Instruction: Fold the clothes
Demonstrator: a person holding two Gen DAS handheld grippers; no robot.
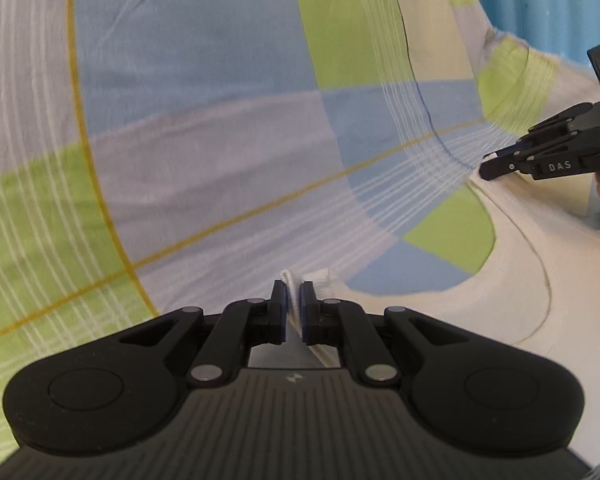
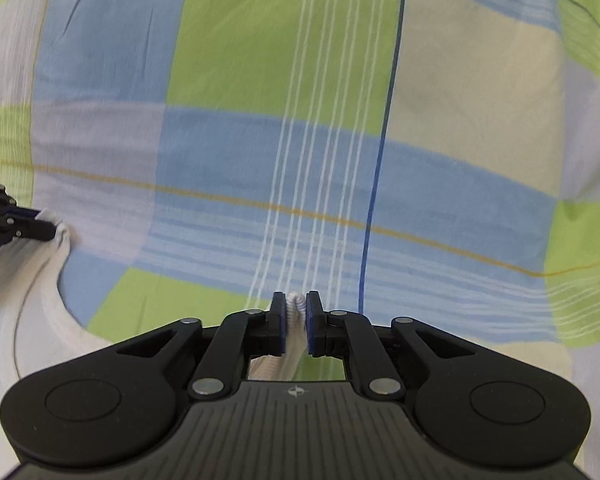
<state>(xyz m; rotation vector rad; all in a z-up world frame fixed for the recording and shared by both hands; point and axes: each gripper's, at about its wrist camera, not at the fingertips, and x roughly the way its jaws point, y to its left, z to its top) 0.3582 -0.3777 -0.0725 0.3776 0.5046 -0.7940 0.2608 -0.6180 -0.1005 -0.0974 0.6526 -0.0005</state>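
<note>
Fold barely begun: left gripper [image 1: 294, 306] and right gripper [image 2: 296, 312] each clamp the white garment's [image 1: 519, 280] ribbed edge over the checked sheet [image 1: 200, 100]

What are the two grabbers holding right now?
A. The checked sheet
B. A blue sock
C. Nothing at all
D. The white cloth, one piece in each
D. The left gripper has its jaws closed on a fold of the white garment, and the right gripper pinches another bit of it, above the checked sheet.
</note>
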